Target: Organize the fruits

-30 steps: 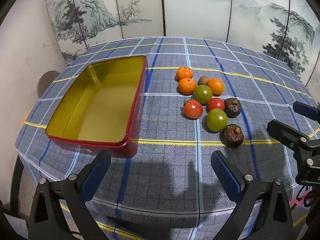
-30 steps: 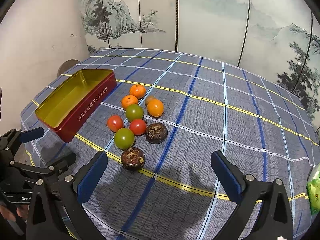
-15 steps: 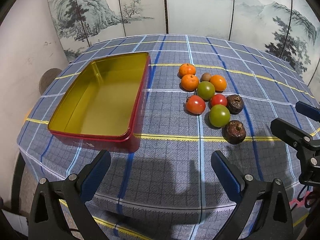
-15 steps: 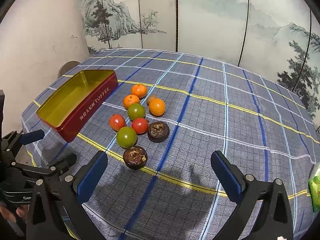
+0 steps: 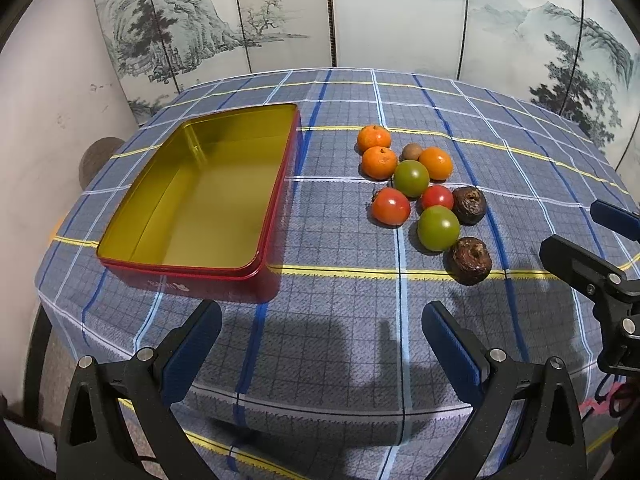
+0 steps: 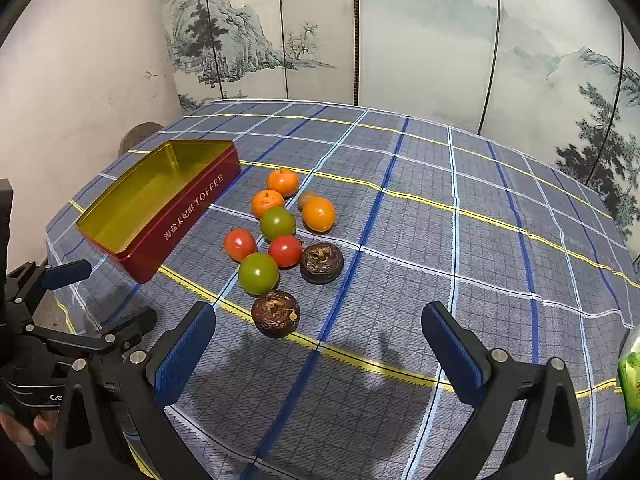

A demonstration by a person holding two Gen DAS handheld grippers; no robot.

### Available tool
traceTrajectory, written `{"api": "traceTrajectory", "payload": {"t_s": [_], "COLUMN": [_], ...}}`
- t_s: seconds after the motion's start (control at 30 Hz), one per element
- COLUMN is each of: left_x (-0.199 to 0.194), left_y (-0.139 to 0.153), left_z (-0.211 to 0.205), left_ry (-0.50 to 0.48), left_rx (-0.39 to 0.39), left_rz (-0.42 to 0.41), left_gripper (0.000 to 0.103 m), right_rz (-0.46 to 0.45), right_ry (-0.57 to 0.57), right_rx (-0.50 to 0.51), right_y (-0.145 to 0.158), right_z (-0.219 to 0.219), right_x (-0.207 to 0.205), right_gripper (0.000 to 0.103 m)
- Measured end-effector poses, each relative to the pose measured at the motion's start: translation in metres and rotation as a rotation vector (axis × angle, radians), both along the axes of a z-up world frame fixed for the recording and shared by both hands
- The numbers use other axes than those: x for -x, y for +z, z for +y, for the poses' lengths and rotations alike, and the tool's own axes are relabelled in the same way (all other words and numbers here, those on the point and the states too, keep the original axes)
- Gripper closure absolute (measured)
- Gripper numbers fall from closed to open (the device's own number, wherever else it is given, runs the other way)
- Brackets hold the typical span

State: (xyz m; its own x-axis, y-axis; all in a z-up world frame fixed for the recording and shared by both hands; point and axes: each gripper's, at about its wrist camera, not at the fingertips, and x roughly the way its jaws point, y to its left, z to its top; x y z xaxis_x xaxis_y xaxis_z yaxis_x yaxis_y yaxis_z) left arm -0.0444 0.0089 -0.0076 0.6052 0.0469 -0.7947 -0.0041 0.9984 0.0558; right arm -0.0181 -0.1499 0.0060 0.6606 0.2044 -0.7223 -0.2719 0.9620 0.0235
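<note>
Plaid tablecloth (image 5: 344,320) — painted screen (image 5: 280,20) behind.

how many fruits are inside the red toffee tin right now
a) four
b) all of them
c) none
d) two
c) The red toffee tin shows only its bare gold floor, while every fruit, from the far orange mandarin to the nearest dark brown fruit, sits on the checked cloth to the tin's right, and both tongs are open and hold nothing.

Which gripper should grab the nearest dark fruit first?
Right, probably. The right gripper is open with the nearest dark fruit just ahead of its fingers; the left gripper faces the tin, fruit off to its right.
</note>
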Motion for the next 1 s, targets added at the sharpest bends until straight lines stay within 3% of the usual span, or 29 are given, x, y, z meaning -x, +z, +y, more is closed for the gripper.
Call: {"api": "traceTrajectory", "payload": {"t_s": [1.0], "left_x": [-0.007], "left_y": [-0.006], "left_z": [-0.014], "left_ry": [-0.051], "left_rx": [0.022], "left_rz": [0.023], "left_gripper": [0.003], "right_rz": [0.03], "right_ry": [-0.041], "right_rx": [-0.005], "right_y": [-0.014], "right_z": [-0.02], "right_x": [-0.009], "right_gripper": [0.002]}}
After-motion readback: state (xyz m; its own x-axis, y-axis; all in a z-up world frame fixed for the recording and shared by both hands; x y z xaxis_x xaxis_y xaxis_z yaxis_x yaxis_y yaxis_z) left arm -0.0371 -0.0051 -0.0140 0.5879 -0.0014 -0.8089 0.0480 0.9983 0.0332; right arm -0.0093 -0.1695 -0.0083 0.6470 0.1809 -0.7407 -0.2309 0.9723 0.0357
